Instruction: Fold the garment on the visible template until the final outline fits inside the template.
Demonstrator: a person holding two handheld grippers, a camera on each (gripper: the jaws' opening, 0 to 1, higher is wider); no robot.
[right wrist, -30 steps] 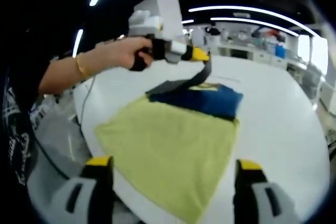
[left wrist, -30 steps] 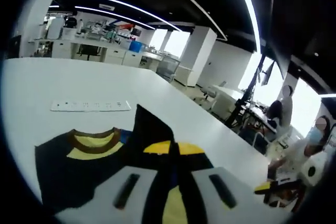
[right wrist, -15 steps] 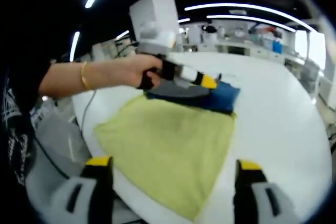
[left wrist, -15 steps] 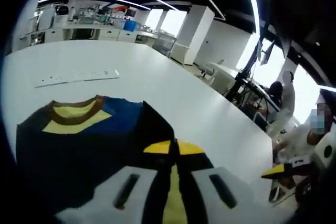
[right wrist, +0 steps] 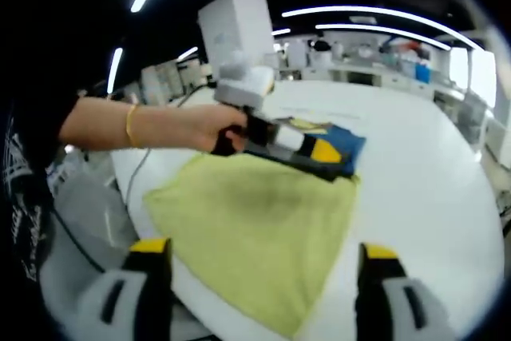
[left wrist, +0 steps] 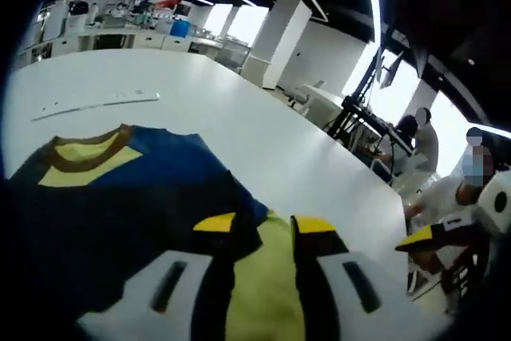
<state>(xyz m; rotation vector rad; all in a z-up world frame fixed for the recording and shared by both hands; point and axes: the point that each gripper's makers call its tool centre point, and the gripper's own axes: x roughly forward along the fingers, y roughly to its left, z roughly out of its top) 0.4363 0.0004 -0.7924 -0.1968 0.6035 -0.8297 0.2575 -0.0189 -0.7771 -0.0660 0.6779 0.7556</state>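
A navy garment (left wrist: 136, 197) with a yellow and brown collar (left wrist: 80, 156) lies flat on the white table, folded at the far end of a yellow-green template cloth (right wrist: 255, 221). In the right gripper view the garment (right wrist: 342, 138) is a small navy patch beyond that cloth. My left gripper (left wrist: 265, 225) is low over the garment's near edge, its jaws apart with the yellow-green cloth (left wrist: 263, 277) showing between them. A hand holds the left gripper (right wrist: 323, 152) in the right gripper view. My right gripper (right wrist: 259, 249) hovers open at the cloth's near side, gripping nothing.
A white power strip (left wrist: 96, 103) lies on the table (right wrist: 431, 165) beyond the garment. A person's forearm with a bracelet (right wrist: 132, 124) reaches in from the left. People sit at desks (left wrist: 423, 149) off the table's far side. Lab benches (left wrist: 104, 33) line the back wall.
The left gripper came down with the raised dark flap, laid it on the garment and opened its jaws. The flap no longer hangs between them. The right gripper stayed put.
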